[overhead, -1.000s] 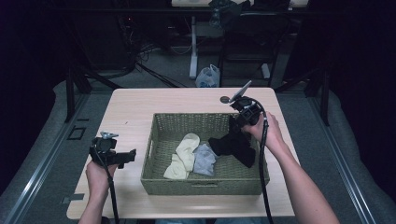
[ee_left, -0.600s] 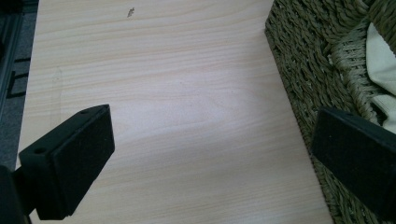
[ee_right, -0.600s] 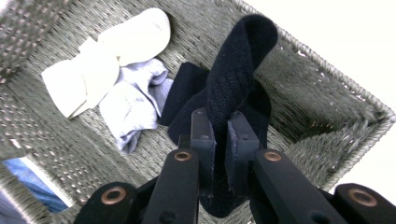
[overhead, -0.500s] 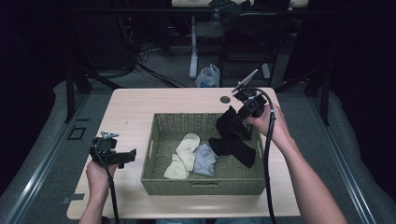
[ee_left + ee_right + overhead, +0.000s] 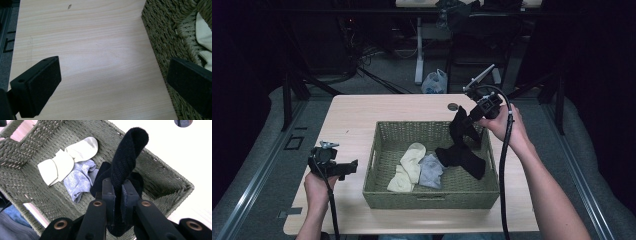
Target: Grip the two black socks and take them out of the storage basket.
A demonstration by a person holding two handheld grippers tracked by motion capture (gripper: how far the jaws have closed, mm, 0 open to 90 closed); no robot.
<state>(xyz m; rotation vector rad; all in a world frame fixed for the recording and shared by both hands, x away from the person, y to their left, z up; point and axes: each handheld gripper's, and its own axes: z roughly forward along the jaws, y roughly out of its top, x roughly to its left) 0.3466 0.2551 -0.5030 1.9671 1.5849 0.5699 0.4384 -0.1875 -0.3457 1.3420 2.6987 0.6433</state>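
The right tool [image 5: 470, 118] is up above the far right corner of the woven basket [image 5: 377, 167], its jaws pinched tight on a black sock [image 5: 457, 131]. In the right gripper view the sock [image 5: 127, 157] is squeezed between the two pads and twists upward past them, its end curling over. From the high view, the gripped part hangs from the tool while the rest trails down to a dark heap [image 5: 462, 157] on the basket floor at the right side; I cannot tell whether that heap is the same sock or a second one.

Lying in the basket's middle are a pair of cream socks [image 5: 409, 162] and, just beside them and touching, a pale blue-grey sock [image 5: 430, 170], which sits between the cream ones and the black heap.

The left tool [image 5: 343, 169] rests low over the bench [image 5: 352, 115] just left of the basket, jaws spread wide with nothing between them. In the left gripper view bare wood shows between the pads and the basket wall [image 5: 162, 42] runs near the right-hand one.
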